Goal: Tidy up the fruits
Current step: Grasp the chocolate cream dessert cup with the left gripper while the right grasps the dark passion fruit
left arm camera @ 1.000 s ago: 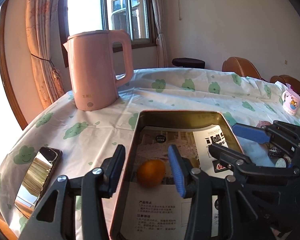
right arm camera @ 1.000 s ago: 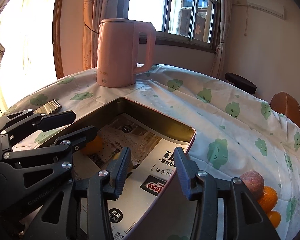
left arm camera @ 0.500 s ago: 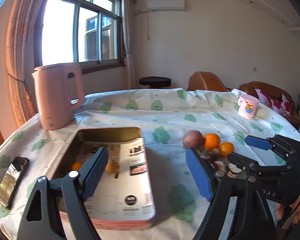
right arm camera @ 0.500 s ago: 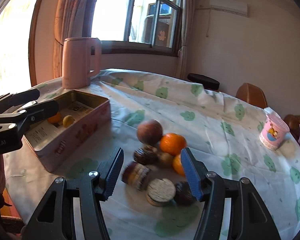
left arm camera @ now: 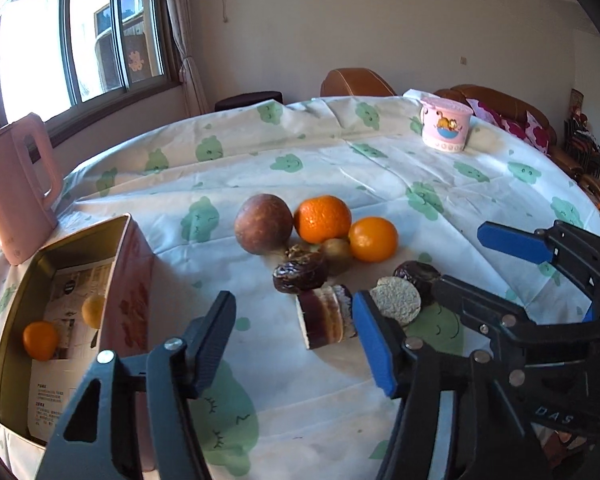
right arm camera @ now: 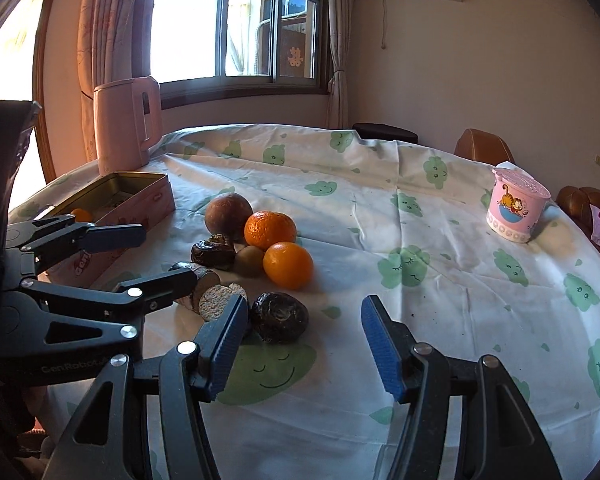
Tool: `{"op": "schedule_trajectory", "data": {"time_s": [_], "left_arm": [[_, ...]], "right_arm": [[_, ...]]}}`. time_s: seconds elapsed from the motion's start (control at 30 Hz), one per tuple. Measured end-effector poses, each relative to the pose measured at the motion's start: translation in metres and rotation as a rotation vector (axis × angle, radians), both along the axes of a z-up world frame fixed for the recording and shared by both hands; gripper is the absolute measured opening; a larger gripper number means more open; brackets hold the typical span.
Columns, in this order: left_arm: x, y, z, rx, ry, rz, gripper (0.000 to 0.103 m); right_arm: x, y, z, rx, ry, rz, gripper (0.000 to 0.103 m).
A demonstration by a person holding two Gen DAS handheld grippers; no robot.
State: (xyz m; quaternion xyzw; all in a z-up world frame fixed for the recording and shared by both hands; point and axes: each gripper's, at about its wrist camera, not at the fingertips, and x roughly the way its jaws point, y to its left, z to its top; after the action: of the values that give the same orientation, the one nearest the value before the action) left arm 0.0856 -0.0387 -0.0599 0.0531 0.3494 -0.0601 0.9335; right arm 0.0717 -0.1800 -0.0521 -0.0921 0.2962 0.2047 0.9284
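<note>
A pile on the tablecloth holds a brown round fruit (left arm camera: pixel 263 224) (right arm camera: pixel 228 213), two oranges (left arm camera: pixel 322 218) (right arm camera: pixel 288 265), a small kiwi (left arm camera: pixel 337 252) and dark snacks. My left gripper (left arm camera: pixel 296 344) hovers before the pile, empty. Its jaws are closing, and a layered cake slice (left arm camera: pixel 326 316) lies just beyond its tips. My right gripper (right arm camera: pixel 302 344) is open and empty, with a dark wrinkled lump (right arm camera: pixel 280 317) near its left finger. The pink tin (left arm camera: pixel 136 280) at the left holds an orange (left arm camera: pixel 40 340) and a small yellow fruit (left arm camera: pixel 93 310).
A pink kettle (left arm camera: pixel 14 188) (right arm camera: pixel 126 124) stands behind the tin by the window. A pink cartoon cup (left arm camera: pixel 446 128) (right arm camera: pixel 516 208) sits at the far right of the round table. Brown chairs ring the far side. A round biscuit (left arm camera: pixel 396 300) lies among the snacks.
Both grippers swung away from the tin to the fruit pile and moved closer to it. The left jaws widened, then narrowed. The right jaws opened wider.
</note>
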Motion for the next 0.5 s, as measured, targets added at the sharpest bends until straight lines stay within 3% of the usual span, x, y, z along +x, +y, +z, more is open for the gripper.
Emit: {"op": "schedule_trajectory", "data": {"time_s": [0.1, 0.23, 0.37, 0.5], "left_arm": [[0.005, -0.003, 0.001, -0.006, 0.012, -0.003, 0.061], [0.007, -0.006, -0.002, -0.029, 0.038, -0.043, 0.04], [0.007, -0.004, -0.009, -0.017, 0.067, -0.033, 0.038], [0.013, 0.0, -0.012, -0.057, 0.097, -0.04, 0.038]], "right_arm": [[0.002, 0.001, -0.002, -0.003, 0.009, 0.008, 0.061], [0.012, -0.008, -0.004, 0.05, 0.067, 0.003, 0.061], [0.022, -0.018, -0.008, 0.099, 0.142, -0.027, 0.06], [0.025, 0.001, -0.014, 0.002, 0.172, 0.006, 0.06]]}}
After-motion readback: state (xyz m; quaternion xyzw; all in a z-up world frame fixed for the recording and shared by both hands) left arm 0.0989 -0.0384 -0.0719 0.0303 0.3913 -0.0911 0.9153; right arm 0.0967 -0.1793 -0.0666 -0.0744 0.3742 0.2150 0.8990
